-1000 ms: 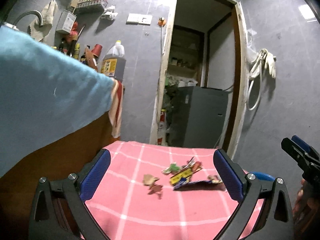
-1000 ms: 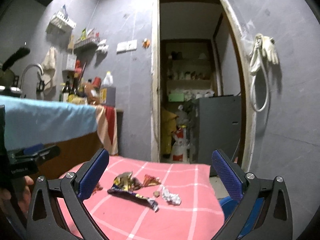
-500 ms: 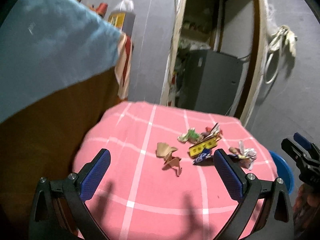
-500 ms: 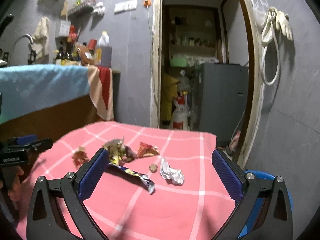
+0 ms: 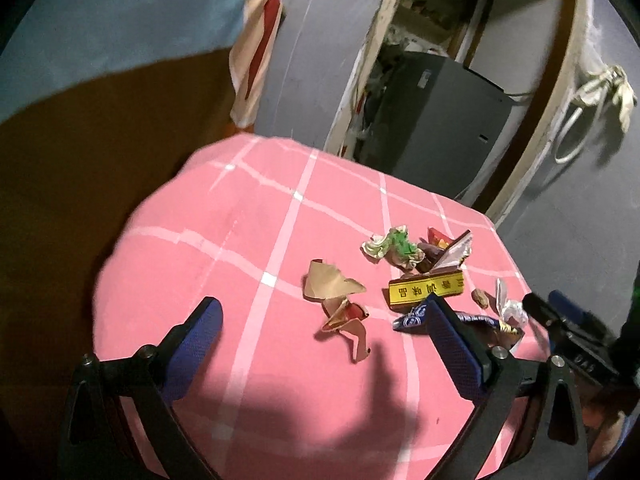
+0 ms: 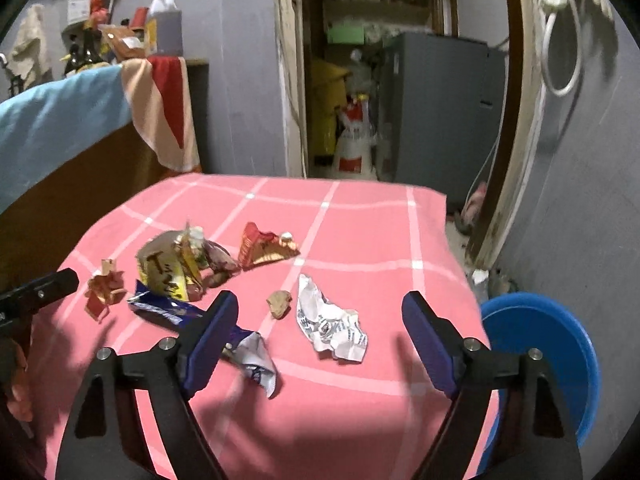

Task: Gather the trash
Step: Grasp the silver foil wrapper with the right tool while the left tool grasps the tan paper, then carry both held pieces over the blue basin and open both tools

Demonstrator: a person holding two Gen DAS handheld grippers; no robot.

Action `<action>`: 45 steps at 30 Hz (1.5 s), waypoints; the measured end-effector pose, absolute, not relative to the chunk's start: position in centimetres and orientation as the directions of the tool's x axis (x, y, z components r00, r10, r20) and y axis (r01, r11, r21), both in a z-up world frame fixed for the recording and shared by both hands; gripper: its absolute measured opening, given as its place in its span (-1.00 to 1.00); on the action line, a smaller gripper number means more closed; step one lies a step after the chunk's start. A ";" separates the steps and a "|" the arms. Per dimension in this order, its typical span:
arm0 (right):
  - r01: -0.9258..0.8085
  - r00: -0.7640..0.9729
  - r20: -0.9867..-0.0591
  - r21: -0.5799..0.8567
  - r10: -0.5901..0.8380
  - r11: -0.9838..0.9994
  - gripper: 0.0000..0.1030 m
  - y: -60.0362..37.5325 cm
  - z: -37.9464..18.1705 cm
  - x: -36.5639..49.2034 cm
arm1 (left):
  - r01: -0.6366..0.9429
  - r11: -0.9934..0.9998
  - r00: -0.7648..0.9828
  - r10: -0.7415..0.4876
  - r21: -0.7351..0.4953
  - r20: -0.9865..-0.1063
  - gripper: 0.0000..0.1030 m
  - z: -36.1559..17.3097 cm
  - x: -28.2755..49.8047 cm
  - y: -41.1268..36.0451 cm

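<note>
My right gripper (image 6: pixel 320 336) hangs closest, over the crumpled white paper (image 6: pixel 332 322). Its jaws have just been closing a little, but they are apart and pinch nothing; I think I am sizing them to the paper. My left gripper (image 5: pixel 320 340) is wide too, also narrowing a bit, with the torn red and tan wrapper (image 5: pixel 340 304) lying between its fingers, untouched. Farther out, the rest of the trash sits in a heap on the pink checked cloth (image 6: pixel 360 220). A blue bin (image 6: pixel 560 344) waits beside the table, likely for dropping it all in.
</note>
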State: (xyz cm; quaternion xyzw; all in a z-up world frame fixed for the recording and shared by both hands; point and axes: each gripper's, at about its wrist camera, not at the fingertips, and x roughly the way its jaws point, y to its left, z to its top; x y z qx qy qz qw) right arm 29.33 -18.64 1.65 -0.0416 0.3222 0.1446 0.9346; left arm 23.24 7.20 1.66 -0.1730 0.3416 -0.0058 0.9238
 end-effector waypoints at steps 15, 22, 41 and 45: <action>-0.317 0.632 -0.715 0.113 0.298 0.942 -0.29 -19.0 -1.3 31.8 | -0.106 0.919 0.687 -0.208 -0.380 -0.696 -0.34 0.6 25.0 6.8; -0.338 0.632 -0.707 0.117 0.317 0.934 -0.58 -19.1 -1.3 31.4 | -0.105 0.920 0.689 -0.206 -0.378 -0.695 -0.64 0.6 24.7 6.3; -0.371 0.858 -0.358 0.067 0.369 0.926 -0.63 -22.1 4.6 23.2 | 0.069 0.952 0.894 -0.192 -0.298 -0.405 -0.66 6.4 19.5 0.6; -0.344 0.908 -0.238 0.041 0.344 0.938 -0.63 -23.5 6.5 20.8 | 0.150 0.947 0.922 -0.238 -0.283 -0.307 -0.66 8.0 18.6 -1.8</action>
